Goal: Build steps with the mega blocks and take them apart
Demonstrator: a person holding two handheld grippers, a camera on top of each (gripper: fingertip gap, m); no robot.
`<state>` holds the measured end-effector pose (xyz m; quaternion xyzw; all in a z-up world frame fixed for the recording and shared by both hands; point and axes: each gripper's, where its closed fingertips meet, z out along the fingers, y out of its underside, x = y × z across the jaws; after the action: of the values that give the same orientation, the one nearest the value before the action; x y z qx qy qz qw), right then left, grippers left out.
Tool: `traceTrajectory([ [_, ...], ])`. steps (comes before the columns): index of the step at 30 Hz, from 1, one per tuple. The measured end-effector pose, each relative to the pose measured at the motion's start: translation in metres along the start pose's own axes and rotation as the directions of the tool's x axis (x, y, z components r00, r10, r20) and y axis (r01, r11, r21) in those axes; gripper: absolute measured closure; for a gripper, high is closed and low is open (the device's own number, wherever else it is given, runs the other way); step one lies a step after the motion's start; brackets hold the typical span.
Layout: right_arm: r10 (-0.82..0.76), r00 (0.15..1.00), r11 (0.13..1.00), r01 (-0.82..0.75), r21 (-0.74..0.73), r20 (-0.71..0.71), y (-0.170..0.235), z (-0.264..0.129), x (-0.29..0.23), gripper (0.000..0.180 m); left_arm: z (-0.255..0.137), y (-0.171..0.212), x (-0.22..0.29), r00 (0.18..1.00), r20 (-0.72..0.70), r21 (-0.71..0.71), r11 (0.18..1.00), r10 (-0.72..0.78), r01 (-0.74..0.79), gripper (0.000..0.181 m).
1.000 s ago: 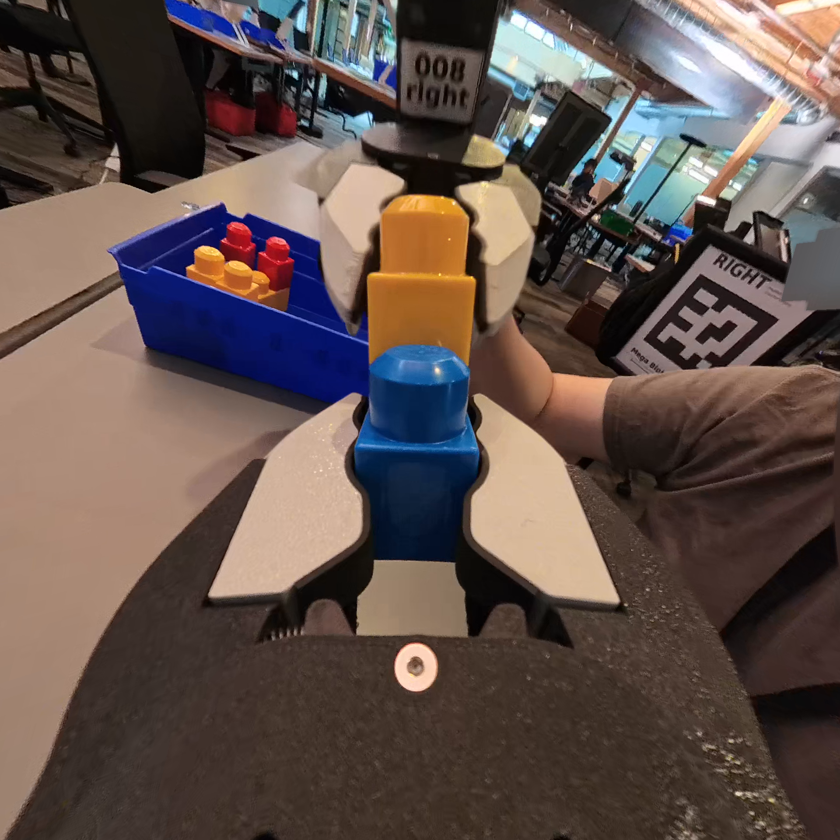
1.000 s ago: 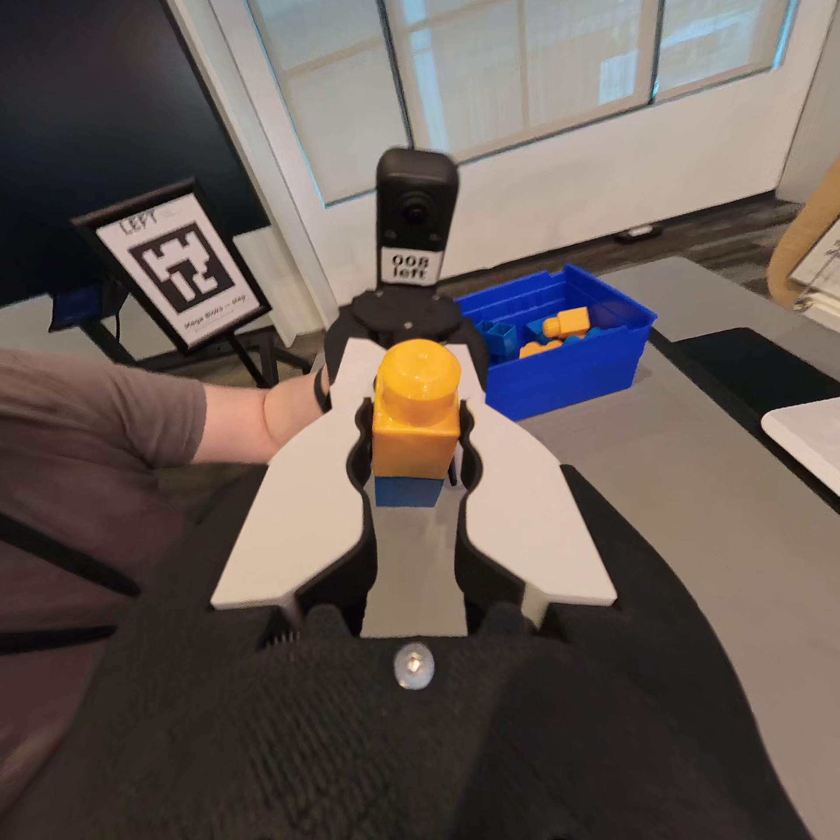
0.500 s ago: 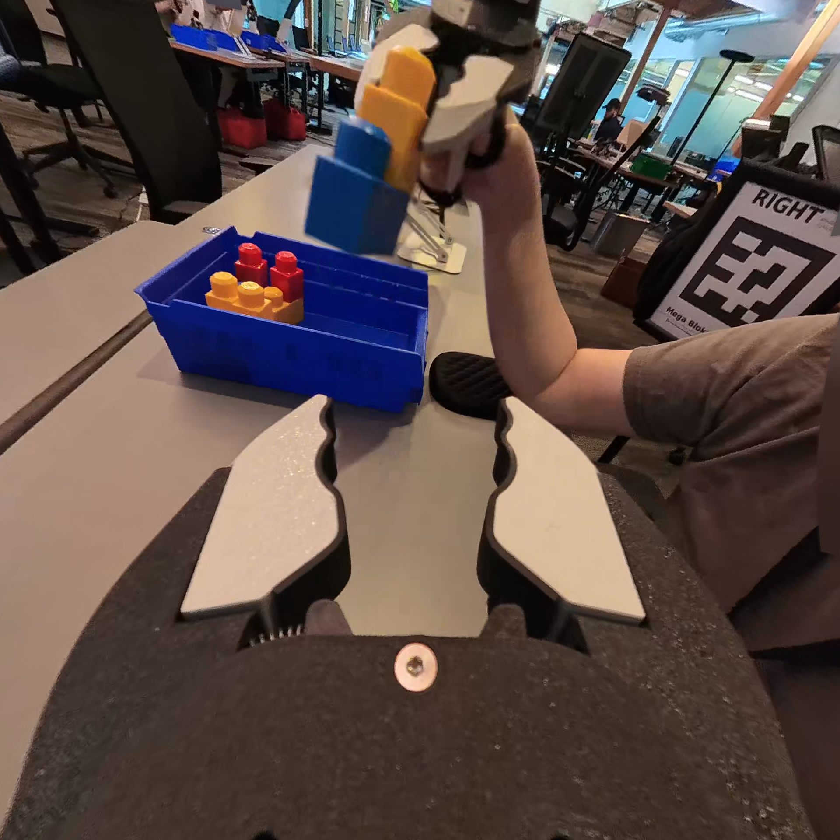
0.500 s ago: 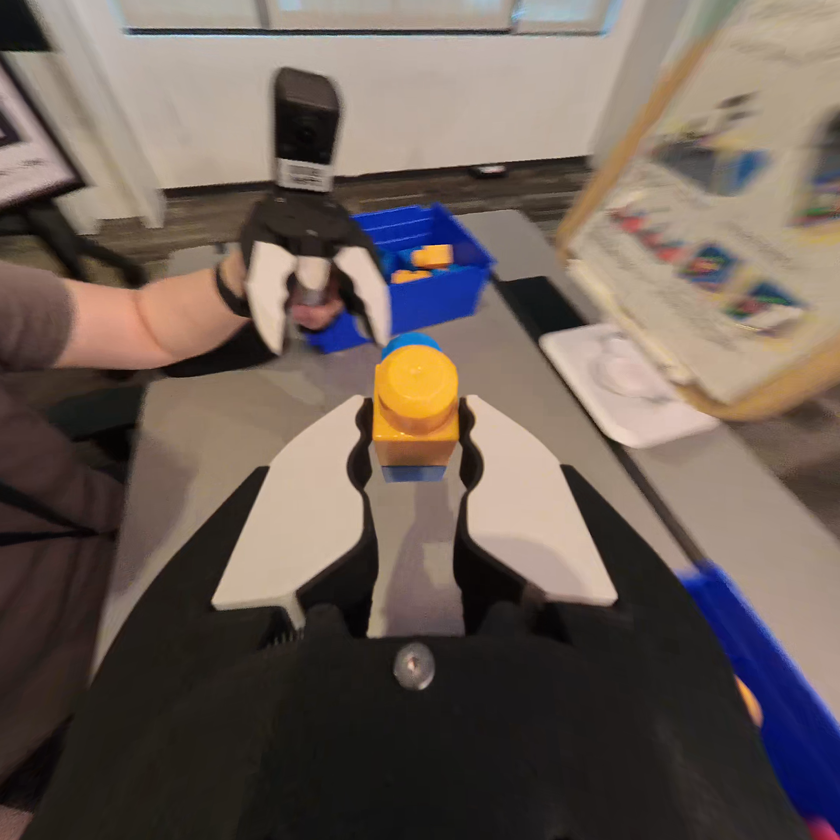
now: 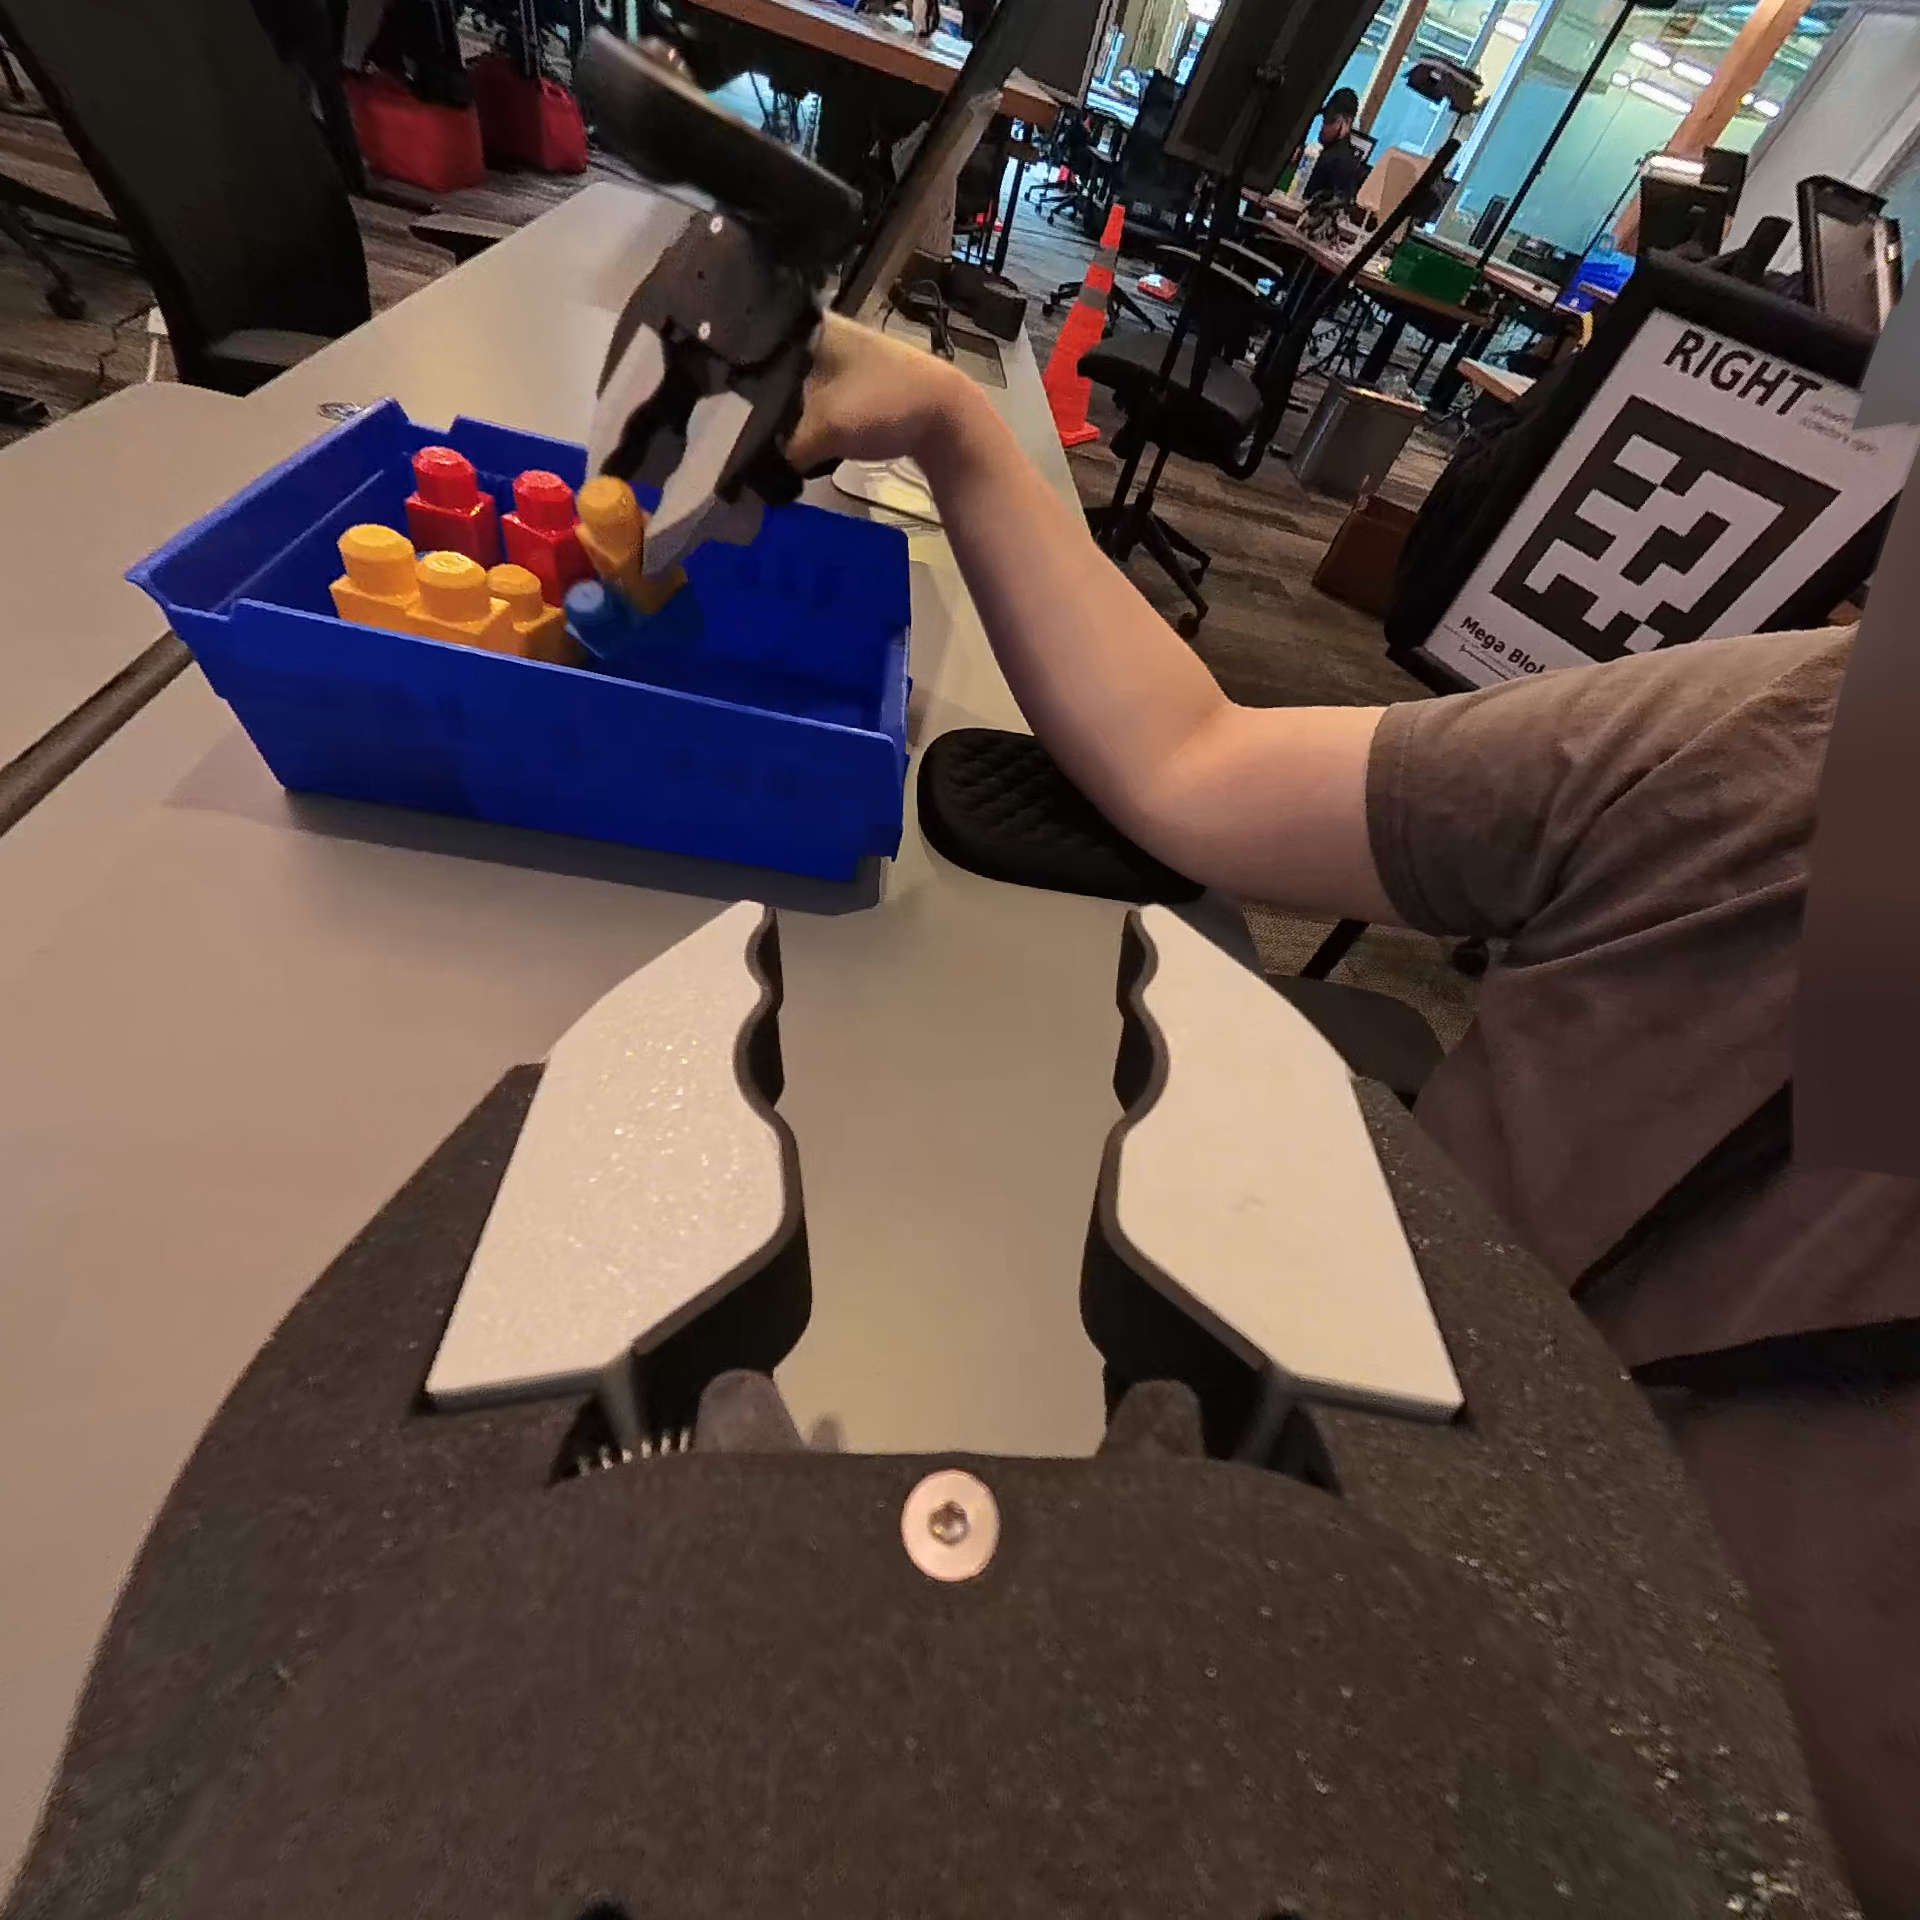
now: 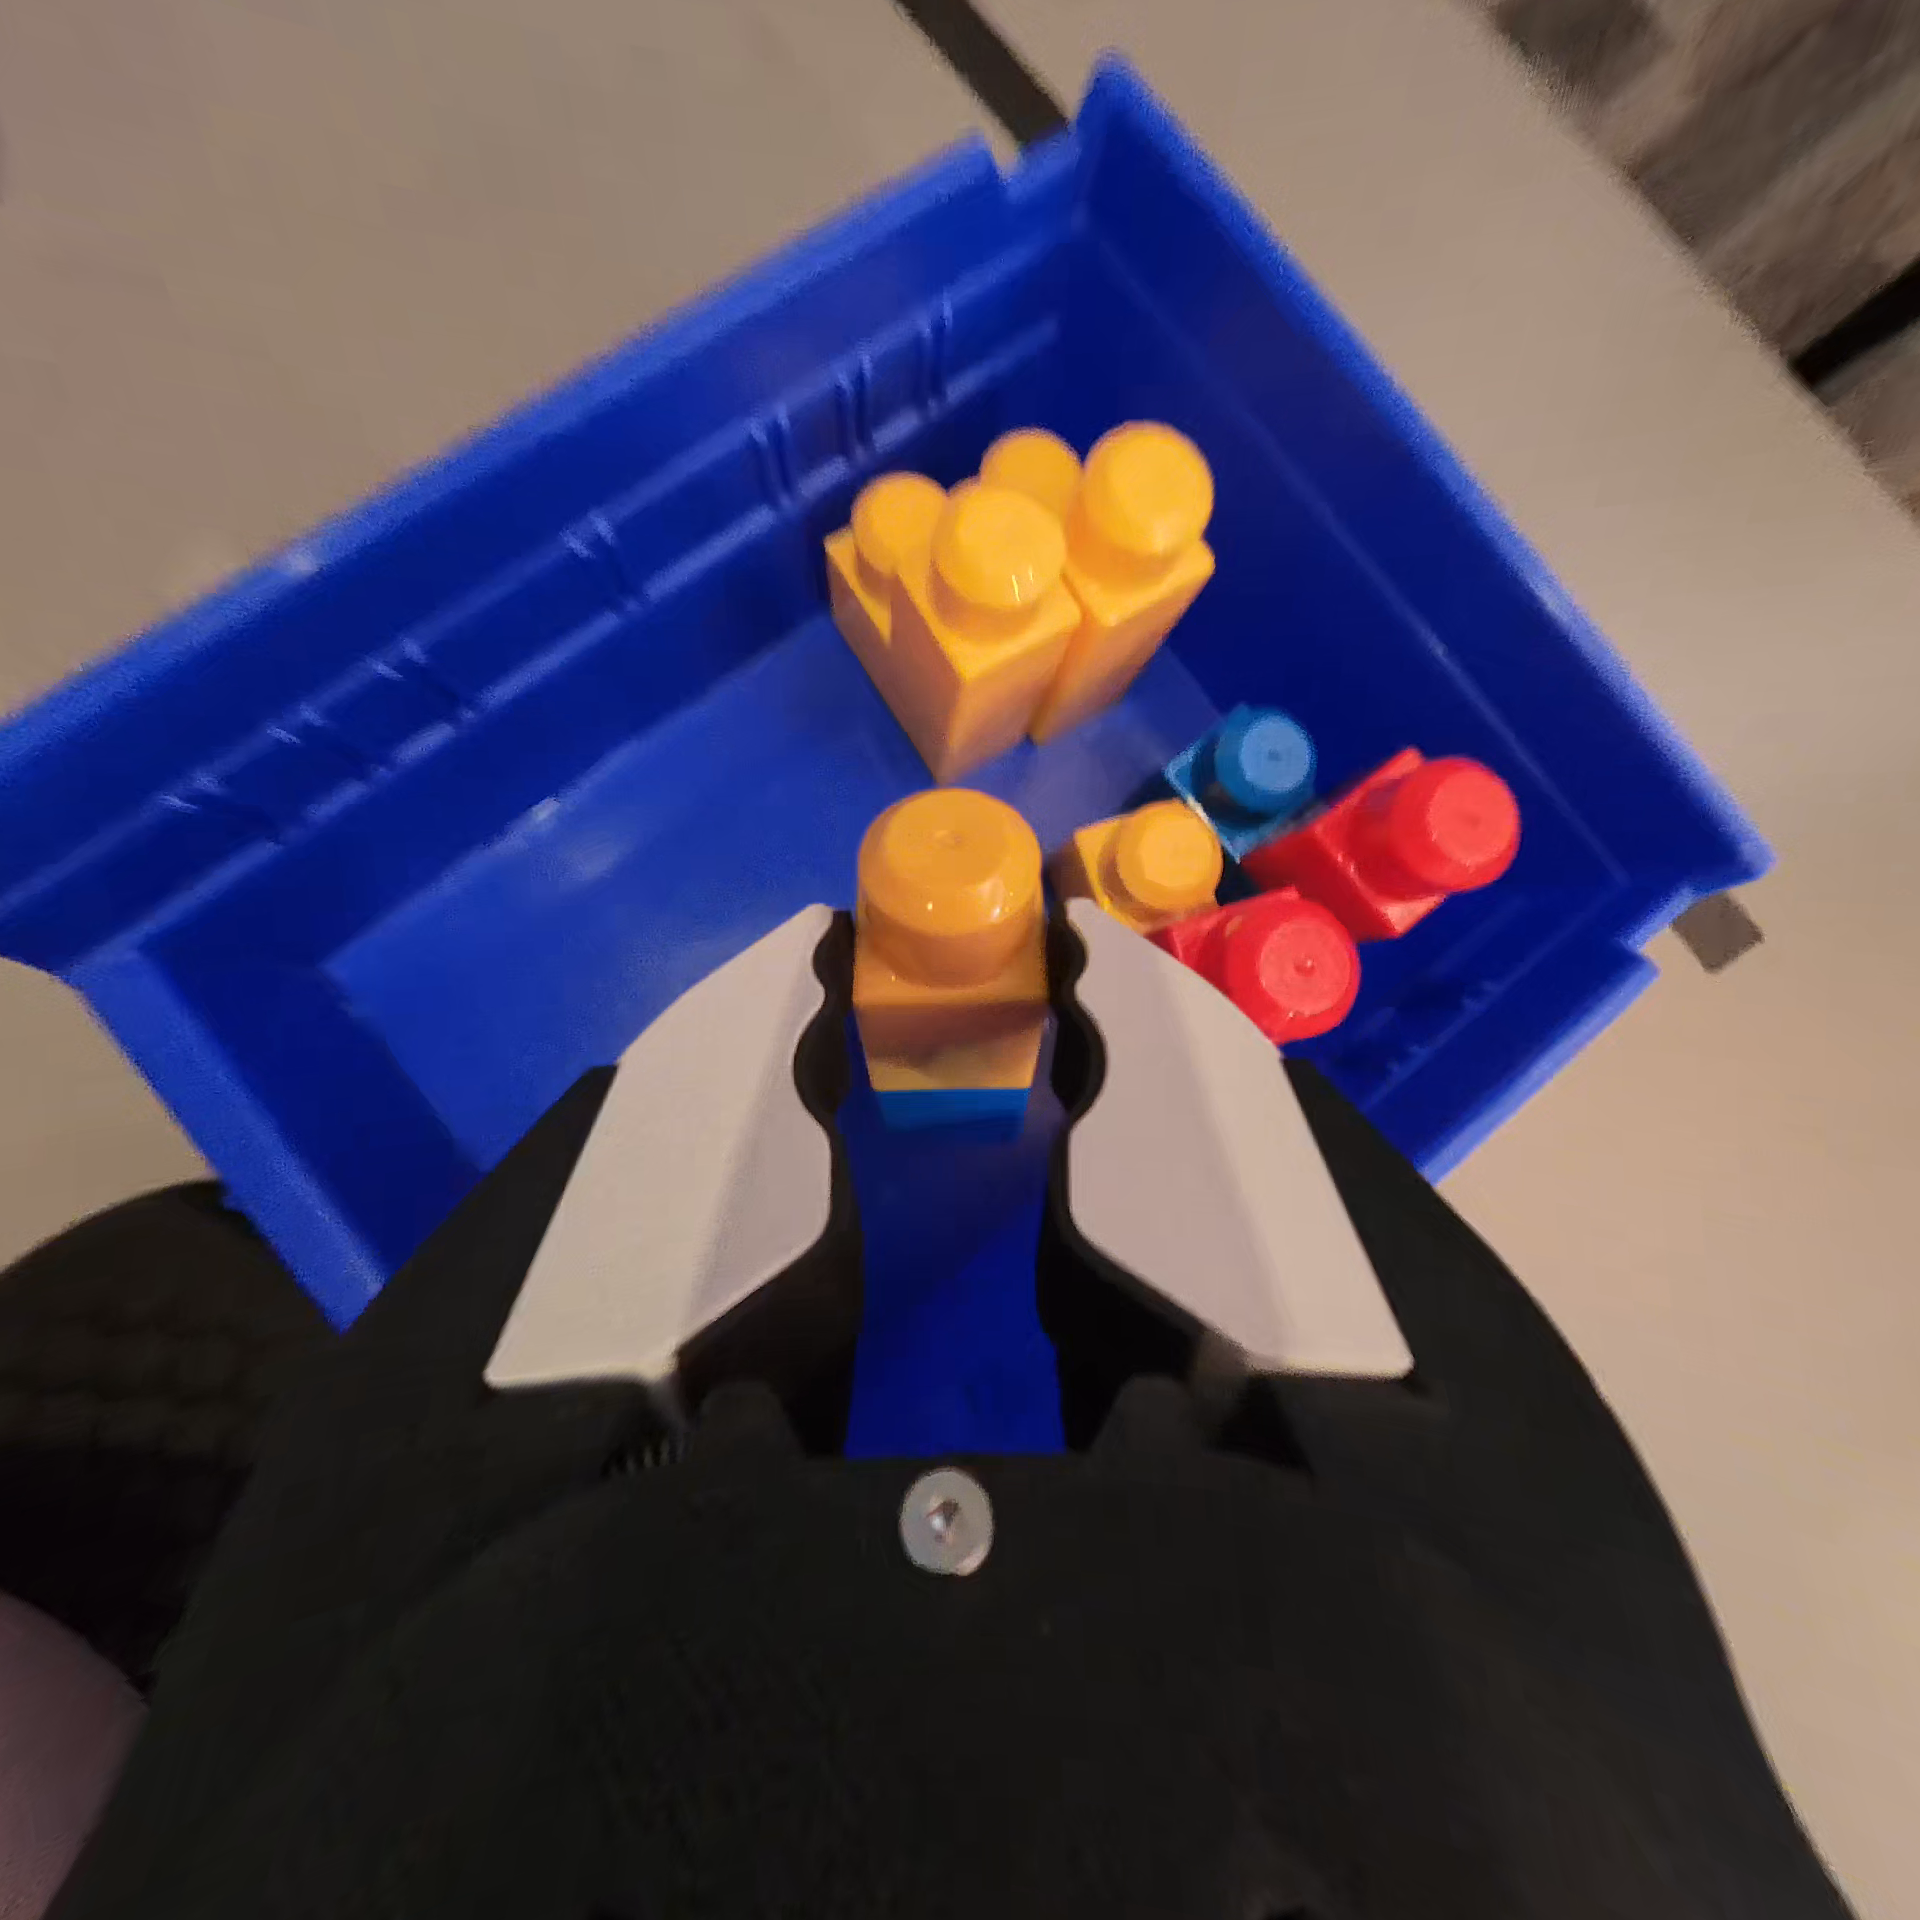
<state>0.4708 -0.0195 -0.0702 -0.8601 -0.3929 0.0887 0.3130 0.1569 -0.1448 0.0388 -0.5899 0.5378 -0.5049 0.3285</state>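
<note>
My right gripper (image 6: 948,925) is shut on a yellow block (image 6: 948,935) with a blue block (image 6: 951,1107) stuck under it. It holds the pair inside the blue bin (image 6: 312,831). In the bin lie a cluster of yellow blocks (image 6: 1018,592), a small yellow block (image 6: 1143,862), a blue block (image 6: 1252,769) and two red blocks (image 6: 1392,842). In the left wrist view the right gripper (image 5: 634,520) reaches down into the bin (image 5: 561,748) with the yellow block (image 5: 613,530) and blue block (image 5: 623,623). My left gripper (image 5: 948,925) is open and empty above the grey table (image 5: 208,987).
A black padded rest (image 5: 1039,821) lies just right of the bin, under the person's forearm (image 5: 1091,644). A sign with a black-and-white marker (image 5: 1662,520) stands off the table at the right. A dark seam (image 5: 83,727) runs along the table left of the bin. About 35 centimeters separates my left fingertips from my right.
My left gripper let go of the blue block and opened. My right gripper carried the joined yellow and blue blocks away to the blue bin and lowered them into it.
</note>
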Motion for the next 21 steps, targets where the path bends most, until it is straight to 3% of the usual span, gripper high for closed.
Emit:
traceTrajectory([
  [7,-0.044,0.993,0.988,0.027,-0.154,-0.111,0.023,0.007,0.013,0.142,-0.004,-0.001,0.003,0.998,-0.037,0.005,0.999,-0.042,0.042,0.121],
  [15,-0.051,0.981,0.99,0.025,-0.142,-0.187,0.022,-0.007,0.021,0.139,-0.019,-0.013,0.008,0.999,-0.029,0.04,0.999,-0.022,0.023,0.122],
  [21,-0.01,0.978,0.97,-0.041,-0.239,-0.207,0.041,-0.016,0.02,0.138,-0.049,-0.029,0.008,0.999,0.031,0.096,0.995,0.009,-0.012,0.122],
])
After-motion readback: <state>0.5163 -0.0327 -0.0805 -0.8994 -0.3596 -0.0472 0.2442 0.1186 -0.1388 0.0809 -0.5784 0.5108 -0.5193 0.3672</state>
